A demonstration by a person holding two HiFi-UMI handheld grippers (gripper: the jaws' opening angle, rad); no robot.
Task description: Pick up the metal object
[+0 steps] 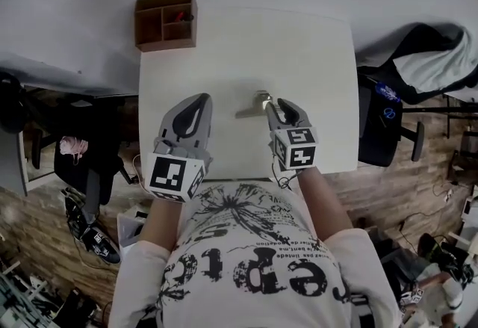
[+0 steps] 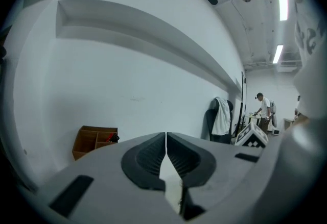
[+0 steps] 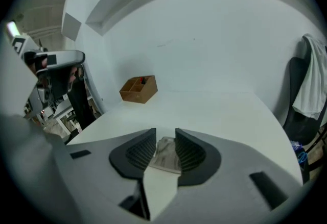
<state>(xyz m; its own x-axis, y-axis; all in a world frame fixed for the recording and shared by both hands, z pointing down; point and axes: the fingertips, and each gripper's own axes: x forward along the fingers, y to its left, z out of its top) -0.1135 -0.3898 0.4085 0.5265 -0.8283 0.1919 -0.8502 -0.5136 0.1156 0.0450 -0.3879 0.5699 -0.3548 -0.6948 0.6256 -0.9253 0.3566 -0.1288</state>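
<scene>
Step in hand, as we judged it: the grasp itself, not yet the lift.

The metal object [image 1: 252, 105], a small angled piece, lay flat near the middle of the white tabletop [image 1: 314, 50]. The right gripper [image 1: 281, 105] sat at its 3 o'clock end, low over the surface.

In the right gripper view the fingers stood narrowly apart with the object [image 3: 166, 154] lying between them. Its right edge looked to touch the right finger, and a sliver of gap showed on the left. We read this as a straddle, not a clamp.

The left gripper [image 1: 200, 102] rested at 9 o'clock of the object, well apart from it. Its fingers met tip to tip with nothing between them. We judged it idle for this task.

A wooden organiser [image 1: 166, 20] stood at the 11 o'clock corner of the tabletop, out of the way.

Next move, in our judgement:
- Close the right fingers squarely on the piece.
- Check that the pads hold it, then raise it straight up.

Only the end of the piece sat inside the fingers, and the long arm ran out toward 9 o'clock. We thought it might pivot or droop once lifted.
</scene>
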